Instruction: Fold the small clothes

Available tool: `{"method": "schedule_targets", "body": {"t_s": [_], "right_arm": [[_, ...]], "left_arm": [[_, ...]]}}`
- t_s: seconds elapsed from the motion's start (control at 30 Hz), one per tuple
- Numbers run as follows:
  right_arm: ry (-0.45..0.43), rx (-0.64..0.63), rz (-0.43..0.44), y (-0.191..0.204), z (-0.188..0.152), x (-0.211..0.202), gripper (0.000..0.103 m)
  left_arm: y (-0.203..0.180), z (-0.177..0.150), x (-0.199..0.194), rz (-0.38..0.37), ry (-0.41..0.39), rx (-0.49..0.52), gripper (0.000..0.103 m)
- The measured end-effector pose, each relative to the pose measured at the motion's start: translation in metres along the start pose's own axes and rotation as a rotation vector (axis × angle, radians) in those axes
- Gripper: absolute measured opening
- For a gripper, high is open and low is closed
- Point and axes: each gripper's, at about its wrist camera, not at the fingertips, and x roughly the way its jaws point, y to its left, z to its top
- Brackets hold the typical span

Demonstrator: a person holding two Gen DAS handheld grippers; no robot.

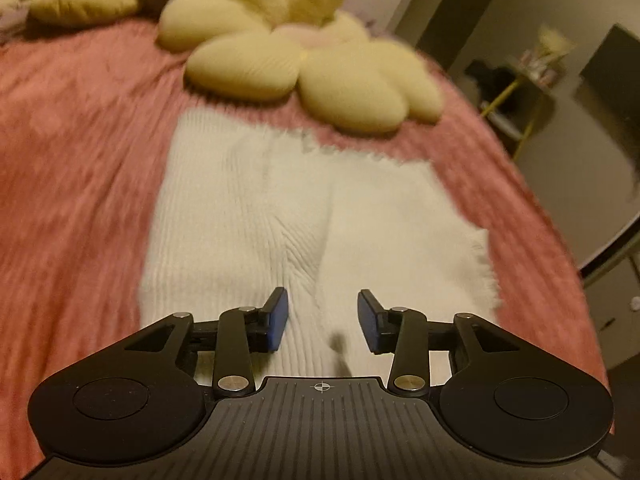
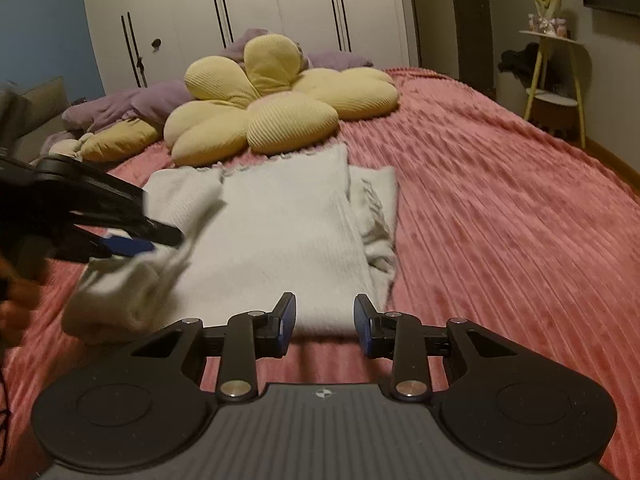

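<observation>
White knit garment mid-fold on pink bedspread; both grippers empty, jaws parted.

Left wrist view: white knit garment [image 1: 296, 208] fills frame centre, lying on the pink ribbed bedspread [image 1: 80, 152], its far edge just below the yellow flower cushion [image 1: 296, 52] at top centre. Left gripper [image 1: 322, 318] at bottom centre, blue pads apart, nothing between them, knit beneath. Frame is blurred. Right wrist view: garment at centre with a side flap folded over; a loose bunched end sits at lower left just beside the left gripper's tip. Right gripper [image 2: 325, 326] at bottom centre, jaws apart and empty, over the near hem. Risk, as judged: the bunched end may slump and undo the fold; the stretchy knit could drag on the plush bedspread and skew the edges.
</observation>
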Motion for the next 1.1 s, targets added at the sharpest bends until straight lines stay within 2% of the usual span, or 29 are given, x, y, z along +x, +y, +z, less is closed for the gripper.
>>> {"method": "schedule_targets", "body": {"t_s": [0.07, 0.17, 0.2, 0.27, 0.33, 0.43, 0.53, 0.63, 0.7, 0.8, 0.87, 0.97, 1.1], "right_arm": [[0.005, 0.007, -0.01, -0.002, -0.003, 0.001, 0.032], [-0.001, 0.01, -0.013, -0.002, -0.004, 0.001, 0.032], [-0.003, 0.003, -0.014, 0.0, -0.003, 0.002, 0.032], [-0.008, -0.015, -0.011, 0.004, -0.003, 0.002, 0.032], [-0.002, -0.034, -0.01, 0.008, -0.003, 0.006, 0.032], [0.062, -0.072, -0.021, 0.014, -0.004, 0.018, 0.033], [0.072, -0.082, -0.029, 0.019, 0.004, 0.016, 0.036], [0.05, -0.042, 0.036, 0.021, 0.017, 0.009, 0.043], [0.05, -0.021, 0.088, 0.024, 0.027, 0.012, 0.049], [0.139, 0.049, 0.237, 0.031, 0.043, 0.033, 0.053], [0.192, 0.092, 0.339, 0.039, 0.051, 0.052, 0.053], [0.237, 0.137, 0.397, 0.051, 0.06, 0.079, 0.053], [0.306, 0.206, 0.426, 0.056, 0.062, 0.111, 0.053]], "left_arm": [[0.008, -0.007, -0.018, 0.009, -0.048, -0.009, 0.049], [0.025, -0.019, -0.039, 0.157, -0.125, -0.003, 0.049], [0.033, -0.023, -0.041, 0.189, -0.137, -0.012, 0.049], [0.048, -0.027, -0.039, 0.223, -0.111, -0.062, 0.049], [0.056, -0.029, -0.029, 0.223, -0.064, -0.1, 0.049], [0.052, -0.036, -0.006, 0.181, 0.014, -0.042, 0.049], [0.055, -0.039, -0.003, 0.16, 0.012, -0.06, 0.052], [0.064, -0.04, -0.017, 0.147, -0.011, -0.119, 0.062], [0.068, -0.042, -0.029, 0.168, -0.037, -0.114, 0.067], [0.069, -0.047, -0.035, 0.232, -0.055, -0.075, 0.072], [0.071, -0.047, -0.036, 0.24, -0.06, -0.066, 0.074], [0.076, -0.047, -0.036, 0.23, -0.053, -0.075, 0.074], [0.08, -0.047, -0.034, 0.218, -0.051, -0.069, 0.075]]}}
